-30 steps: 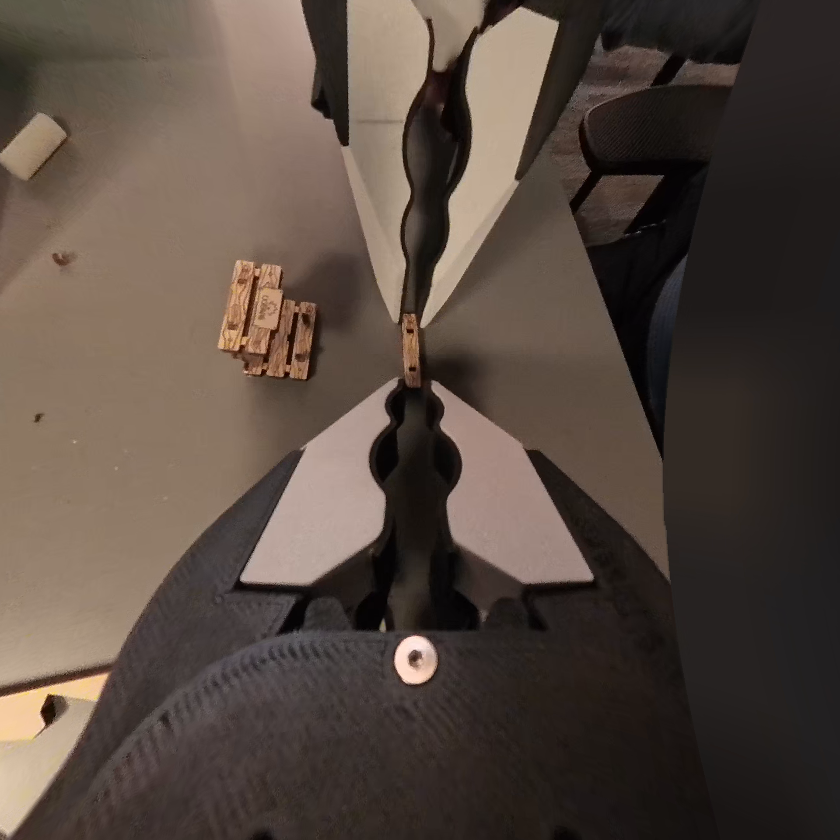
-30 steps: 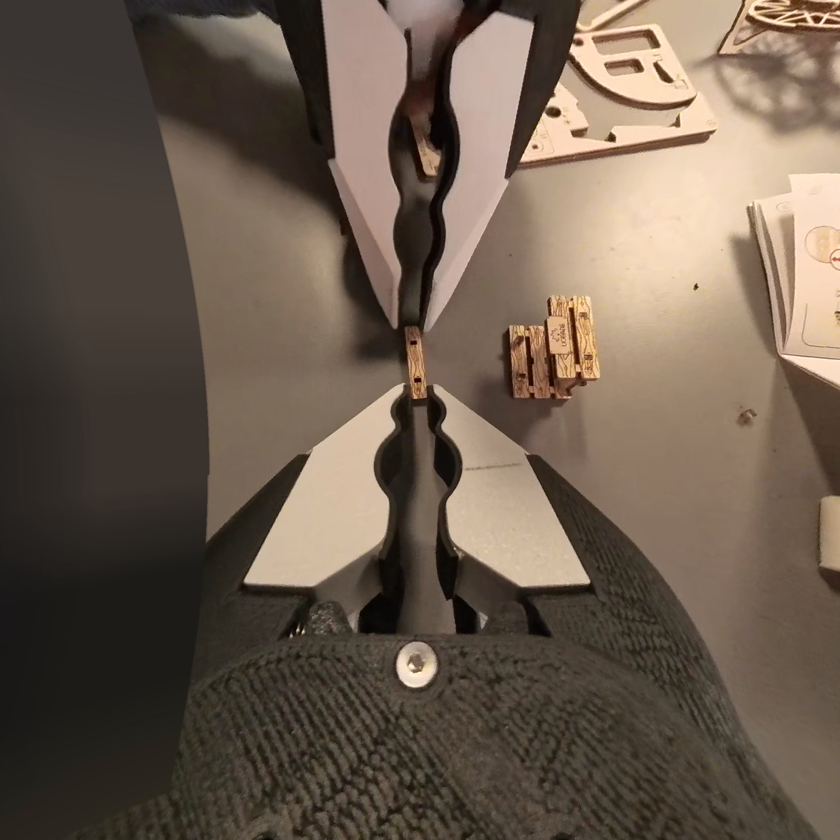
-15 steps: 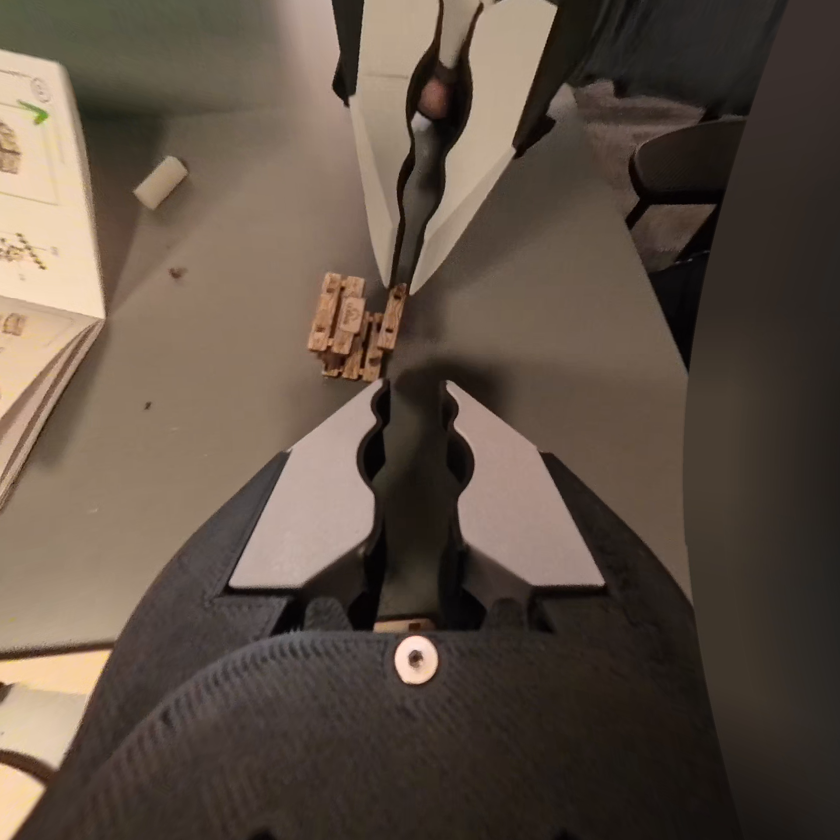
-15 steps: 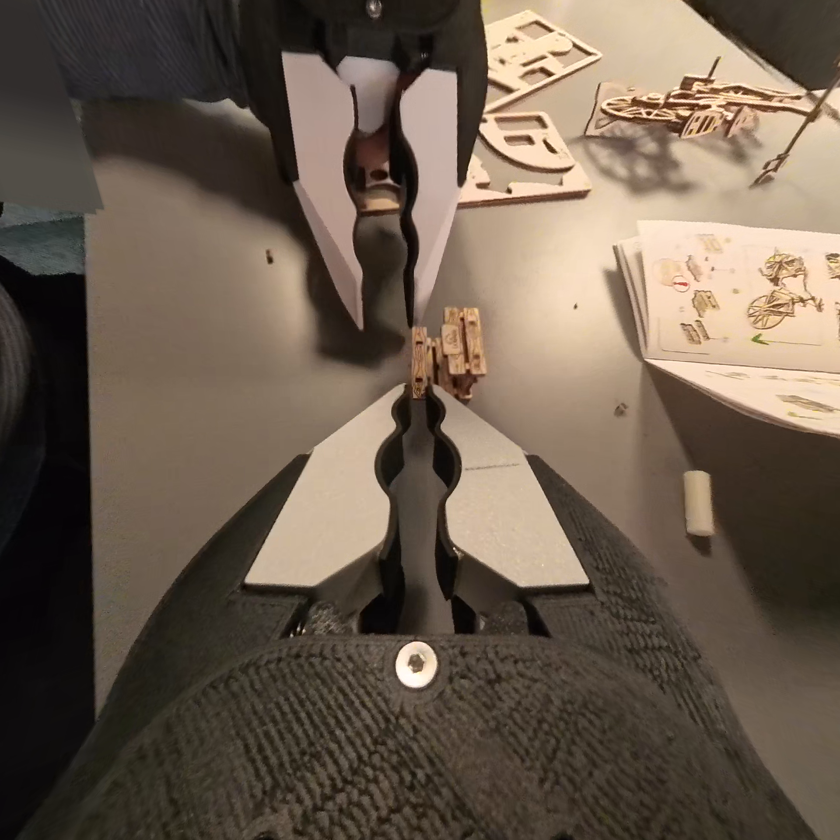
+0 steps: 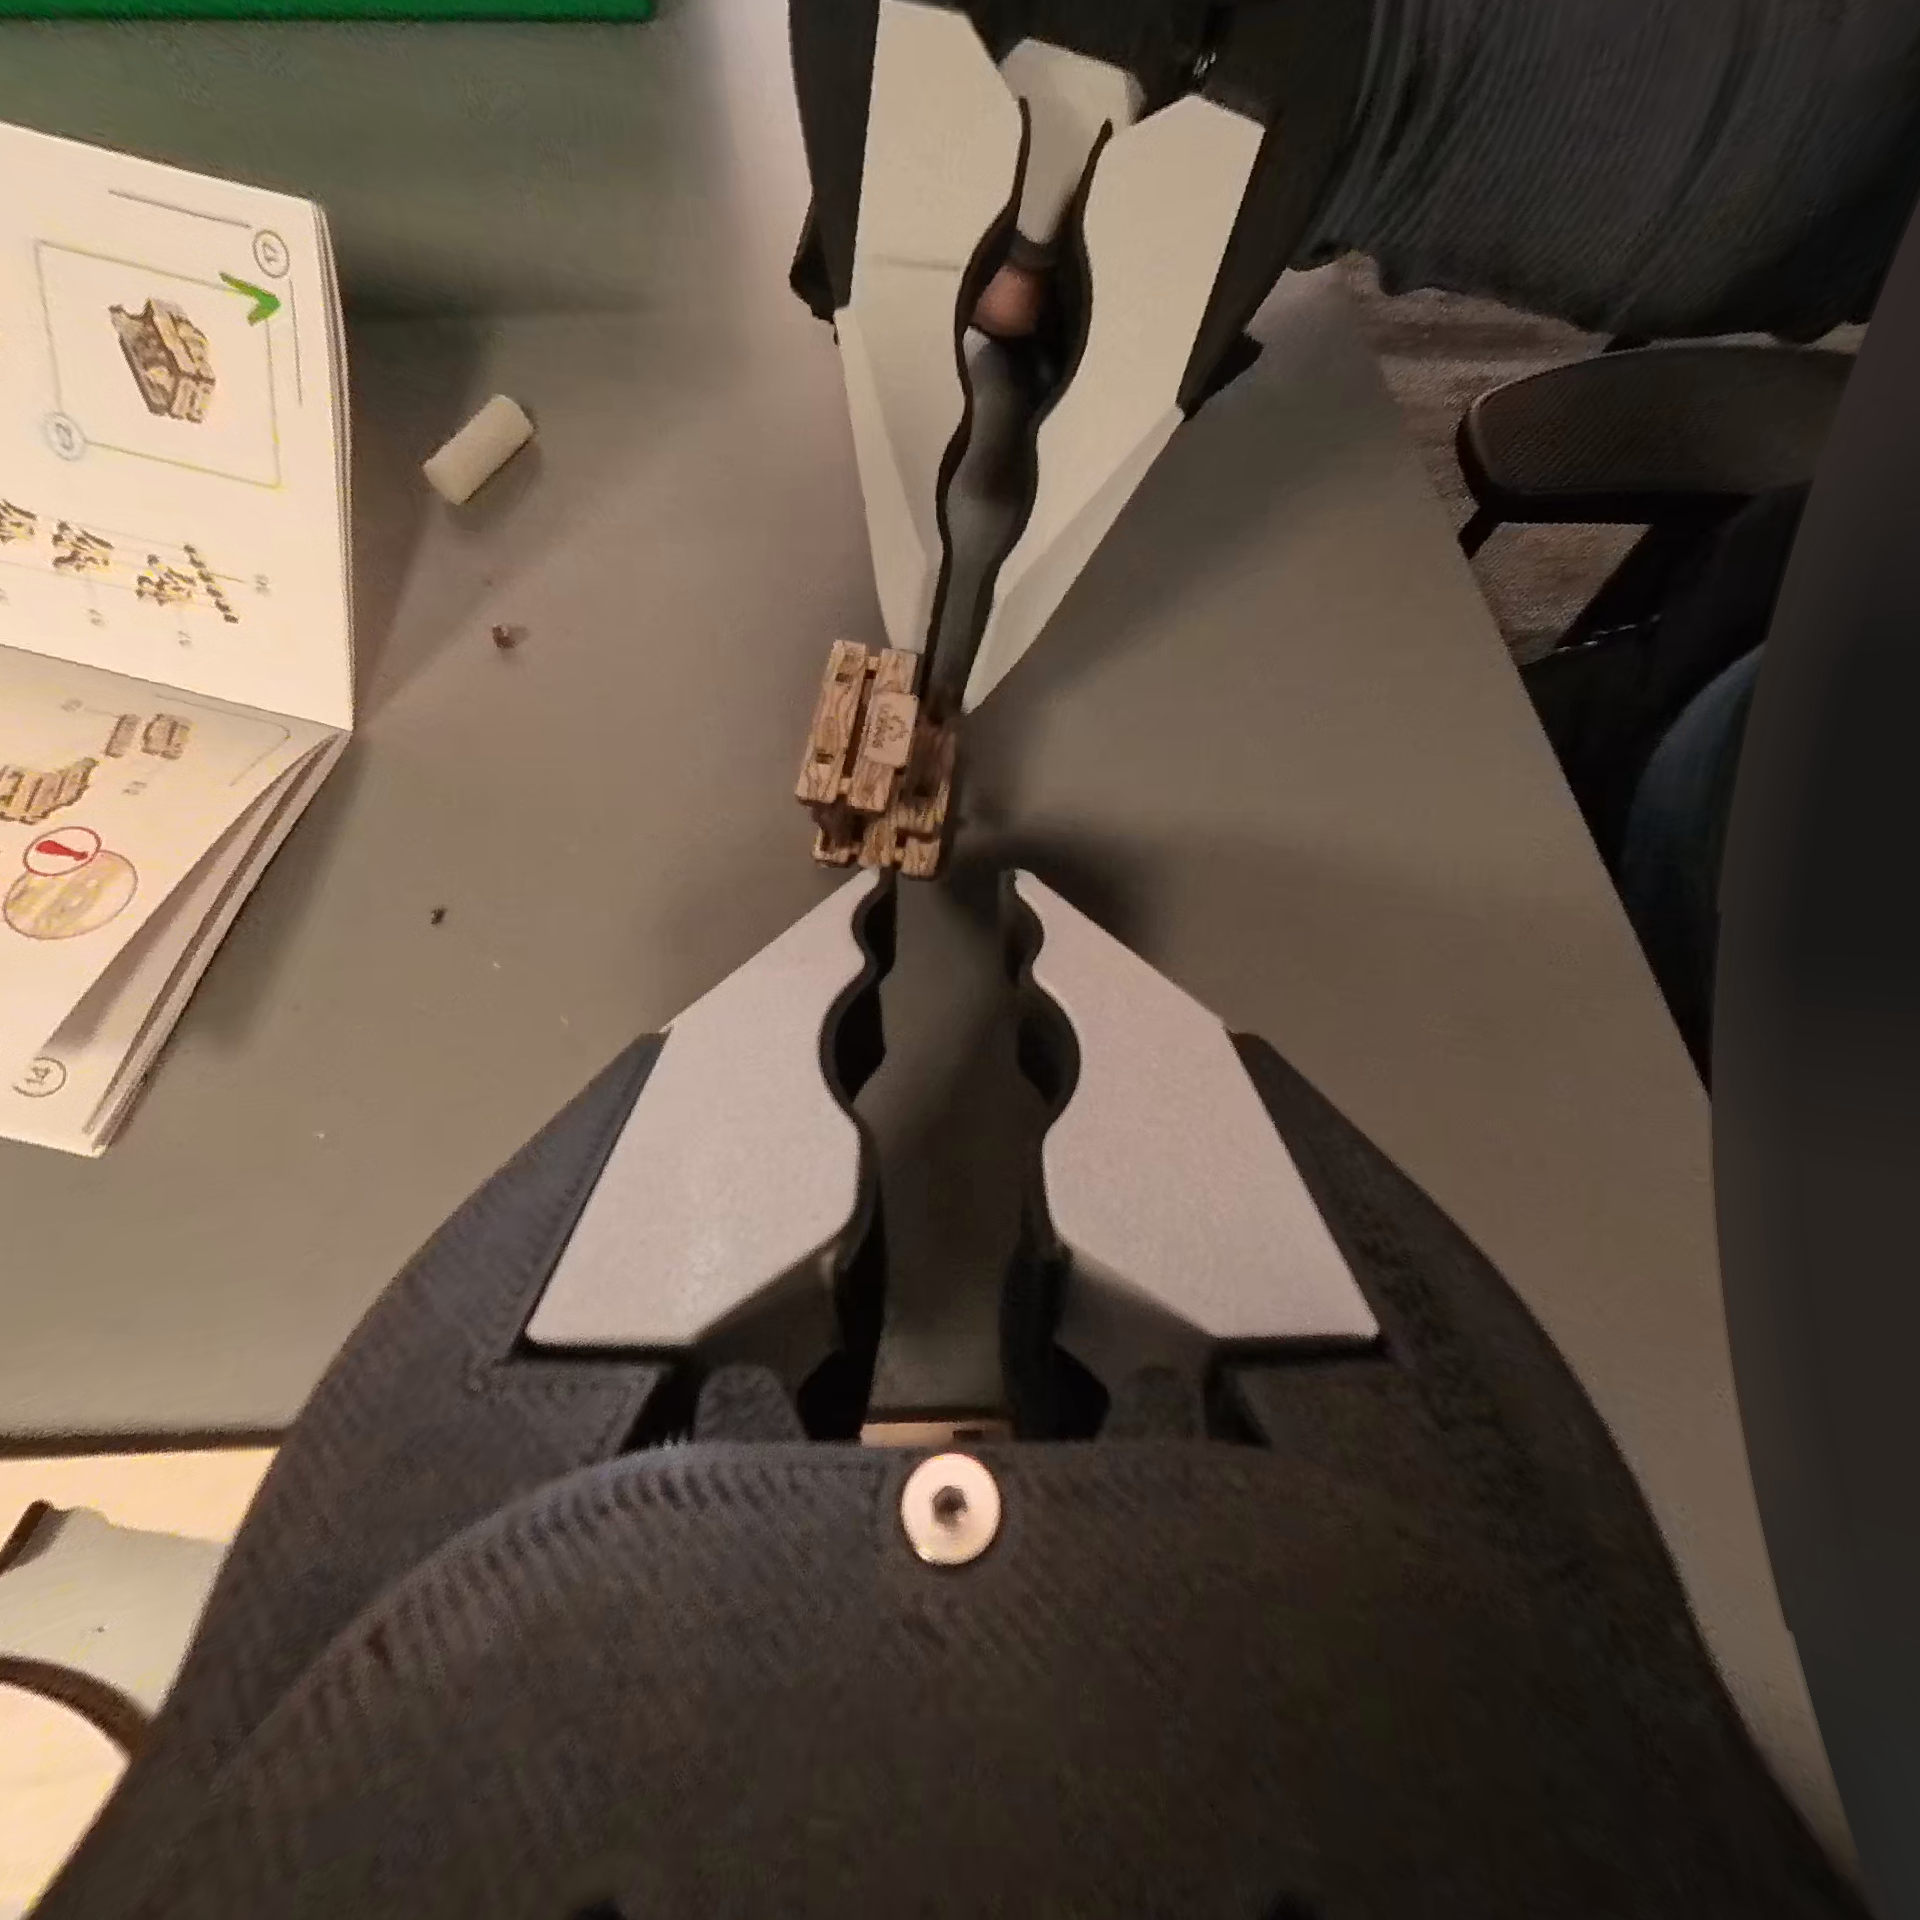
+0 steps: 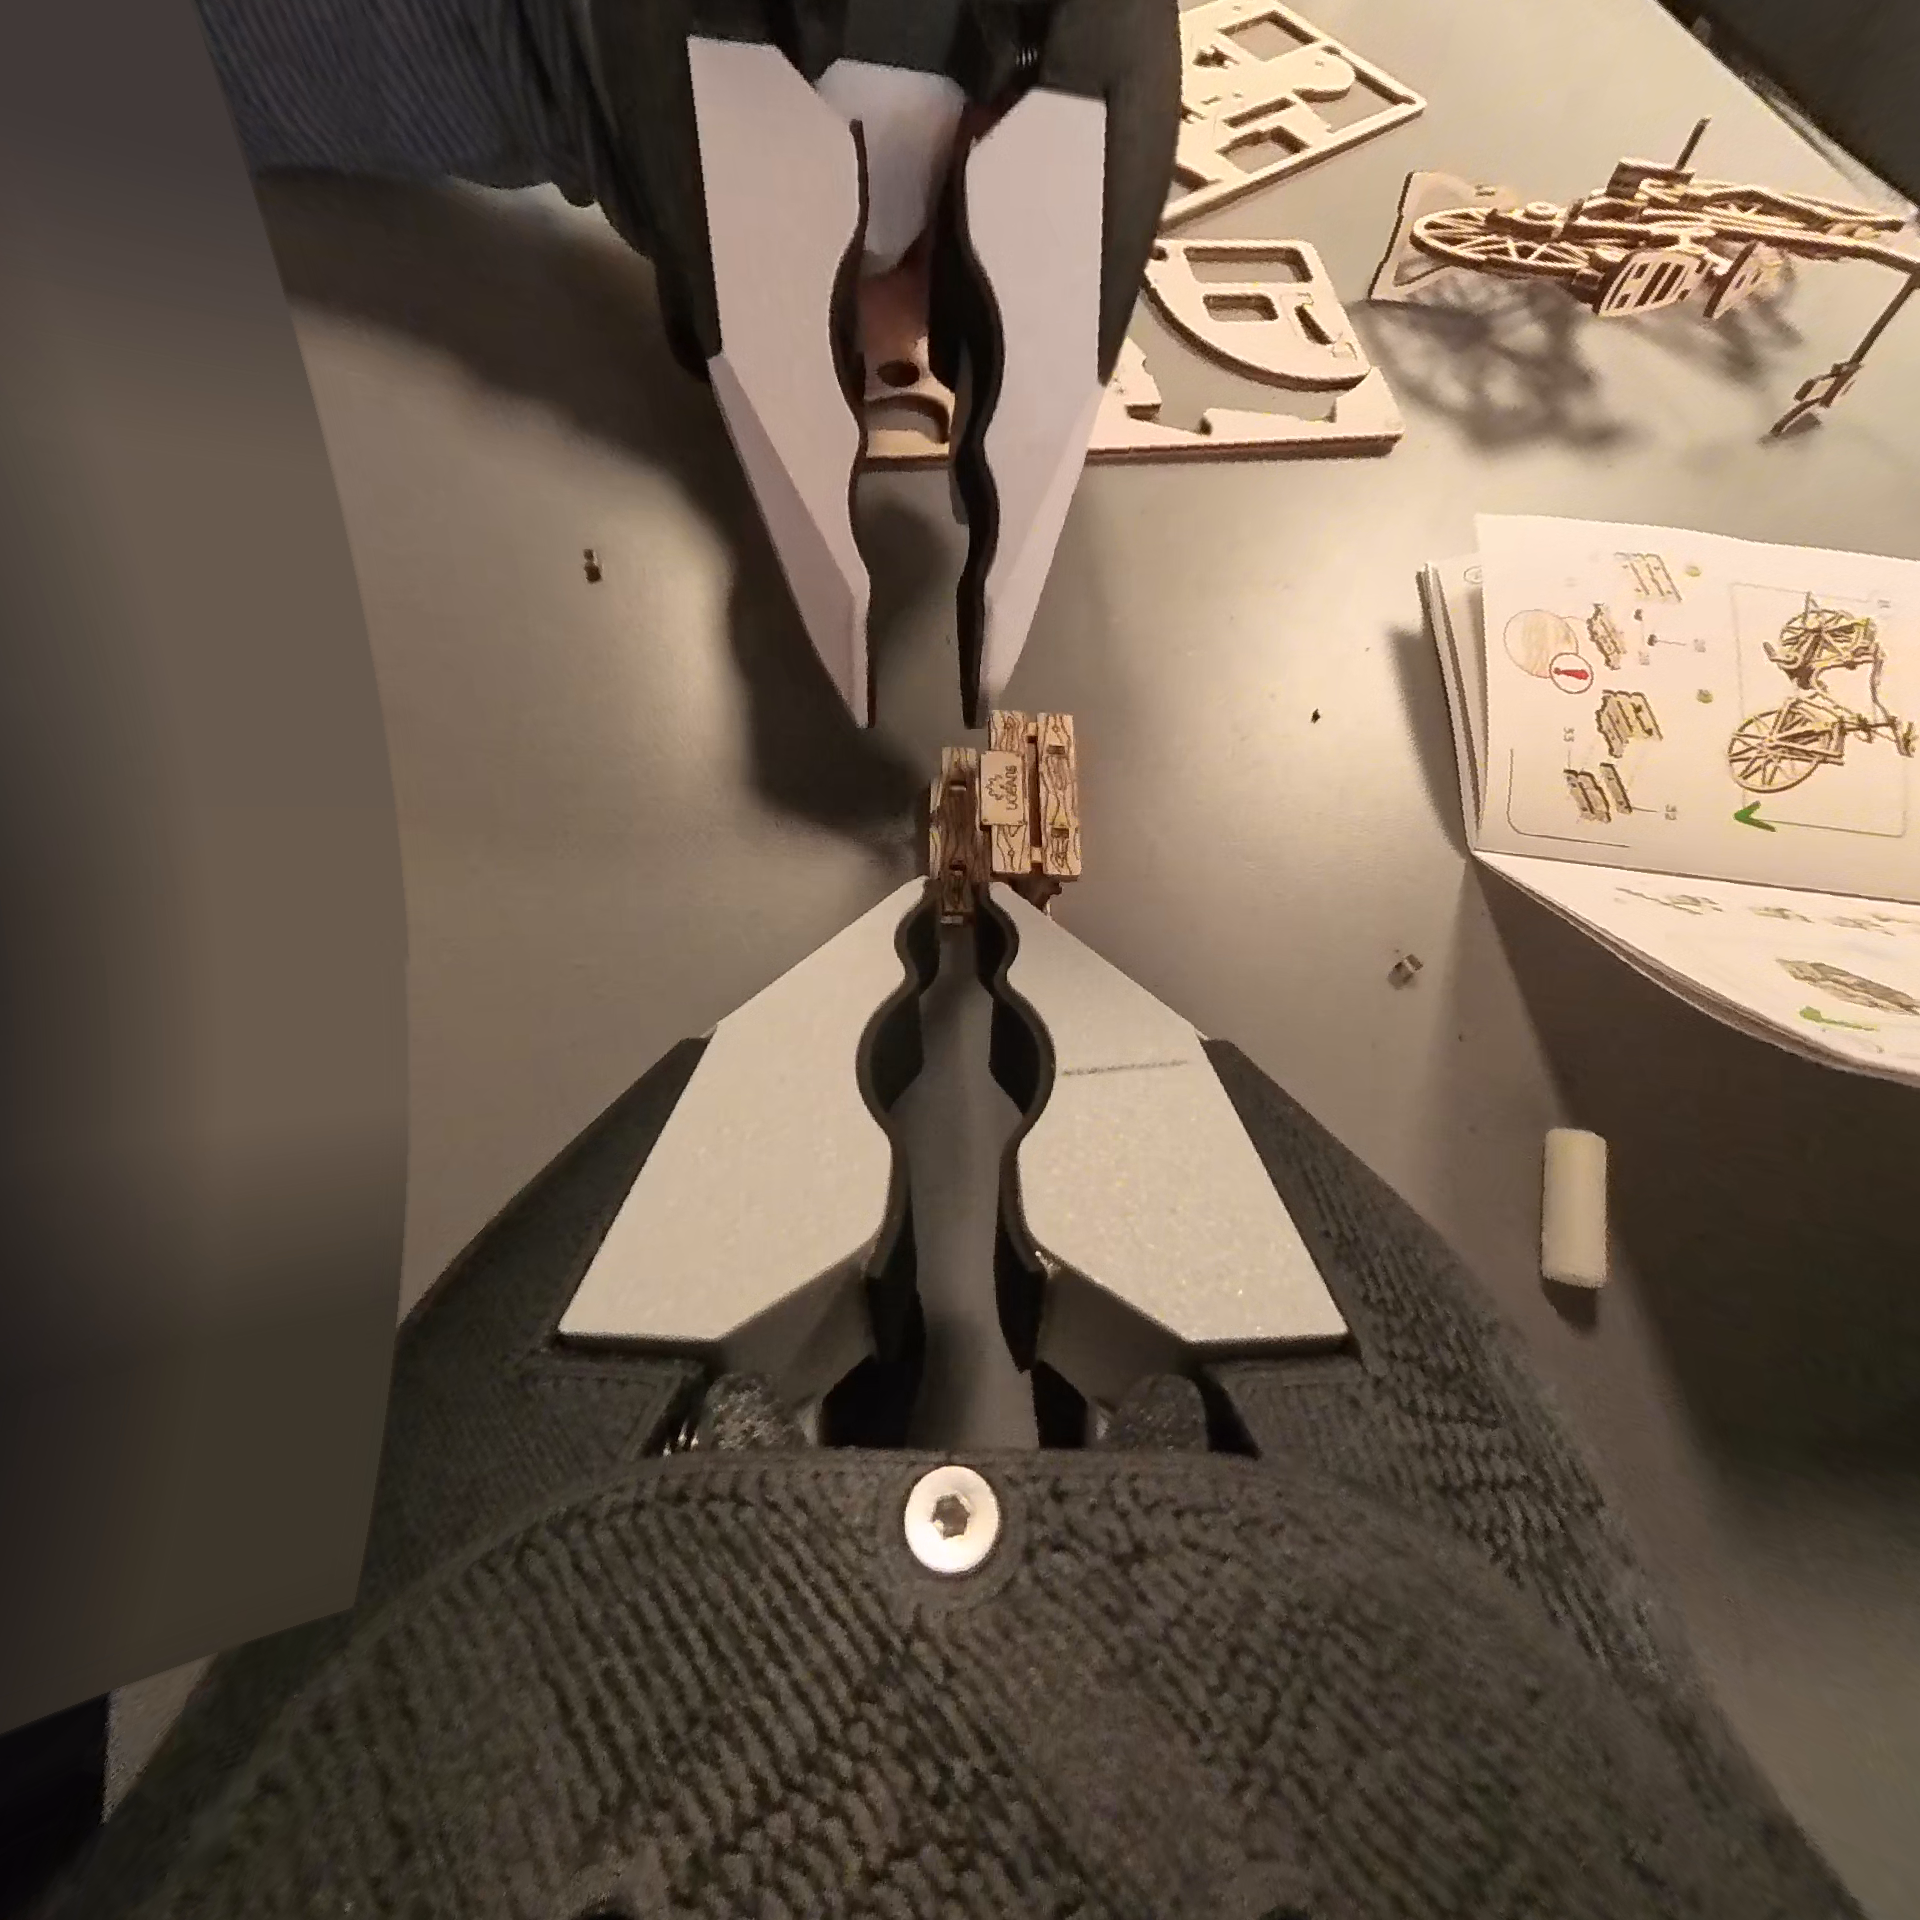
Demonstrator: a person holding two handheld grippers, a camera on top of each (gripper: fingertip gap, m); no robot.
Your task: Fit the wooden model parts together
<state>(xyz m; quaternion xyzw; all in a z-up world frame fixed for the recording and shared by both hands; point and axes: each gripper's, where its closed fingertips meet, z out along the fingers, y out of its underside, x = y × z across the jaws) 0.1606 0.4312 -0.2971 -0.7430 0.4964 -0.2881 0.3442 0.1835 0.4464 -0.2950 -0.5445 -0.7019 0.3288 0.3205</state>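
Note:
A small wooden crate-like assembly (image 5: 868, 743) lies on the grey table (image 5: 499, 1091); it also shows in the right wrist view (image 6: 1029, 810). My right gripper (image 6: 958, 902) is shut on a thin wooden strip (image 6: 954, 847) and holds it against the side of the assembly. In the left wrist view the right gripper (image 5: 948, 704) reaches in from the top. My left gripper (image 5: 951, 883) is open and empty, its tips just short of the assembly. In the right wrist view the left gripper (image 6: 920, 717) hangs from the top, jaws apart.
An open instruction booklet (image 5: 156, 644) lies beside the work spot, seen also in the right wrist view (image 6: 1704, 748). A white cylinder (image 6: 1574, 1205), punched wooden sheets (image 6: 1247, 353) and a wooden bicycle model (image 6: 1621, 229) lie around. The table edge (image 5: 1538, 748) is close, with a chair (image 5: 1662, 436) beyond. My two grippers' fingertips are within a few centimetres of each other.
Both grippers held the strip a second ago. My left gripper has let go and opened. My right gripper has carried the strip over to the side of the wooden assembly.

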